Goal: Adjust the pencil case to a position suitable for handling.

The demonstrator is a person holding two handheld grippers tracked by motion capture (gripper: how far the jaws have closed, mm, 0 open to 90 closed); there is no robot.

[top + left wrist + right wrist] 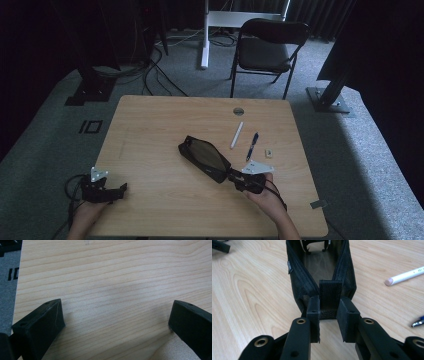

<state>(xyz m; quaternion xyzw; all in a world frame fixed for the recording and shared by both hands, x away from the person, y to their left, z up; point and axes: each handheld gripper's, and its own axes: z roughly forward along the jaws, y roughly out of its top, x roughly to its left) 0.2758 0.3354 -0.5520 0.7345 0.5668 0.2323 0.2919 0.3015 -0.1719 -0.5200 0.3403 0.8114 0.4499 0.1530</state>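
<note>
A black mesh pouch [205, 159] lies unzipped in the middle of the wooden table [150, 125], its mouth gaping. My right gripper [234, 176] is at its near end. In the right gripper view the pouch [297, 277] stretches away from me, and my right gripper [329, 312] is shut on the fabric tab at its end. My left gripper [122, 189] rests at the table's front left edge, far from the pouch. Its jaws stand wide apart in the left gripper view, where the left gripper [116, 310] is open over bare wood.
A white pen [236, 135] and a blue pen [254, 145] lie right of the pouch, with a small white eraser [269, 153] beside them. A cable hole [238, 111] sits near the far edge. A folding chair [267, 50] stands beyond the table.
</note>
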